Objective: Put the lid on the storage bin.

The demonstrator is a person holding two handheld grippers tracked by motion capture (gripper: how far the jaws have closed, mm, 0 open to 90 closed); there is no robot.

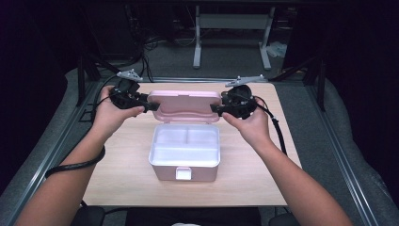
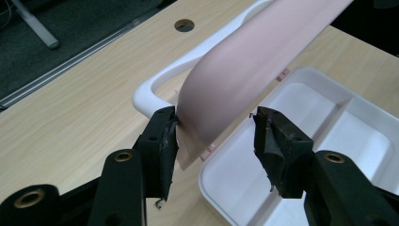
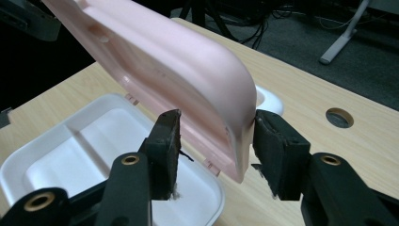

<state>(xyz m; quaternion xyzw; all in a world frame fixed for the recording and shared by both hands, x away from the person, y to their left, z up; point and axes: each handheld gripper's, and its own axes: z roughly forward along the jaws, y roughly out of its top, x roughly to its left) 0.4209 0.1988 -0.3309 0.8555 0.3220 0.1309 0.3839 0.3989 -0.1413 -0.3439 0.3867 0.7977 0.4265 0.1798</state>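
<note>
High view: the pink lunch box (image 1: 184,157) sits mid-bench (image 1: 122,174), its lid (image 1: 184,104) raised upright at the back; both hands reach in level, left tongs (image 1: 151,106) and right tongs (image 1: 214,109) at the lid's ends. Left gripper view: the left tongs (image 2: 214,136) stand wide, one pad touching the lid (image 2: 244,70) edge; the plastic looks stiff, light and slick. Right gripper view: the right tongs (image 3: 216,141) straddle the lid (image 3: 188,80) corner, apparently not clamping; its ends seem the best hold.

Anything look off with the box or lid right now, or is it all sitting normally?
Nothing stands out. The pink lid stands raised on its hinge behind the white tray of the box, which looks empty and unspilled. The front latch looks intact. Each hand-held gripper, left and right, has its jaws around a lid end.
</note>
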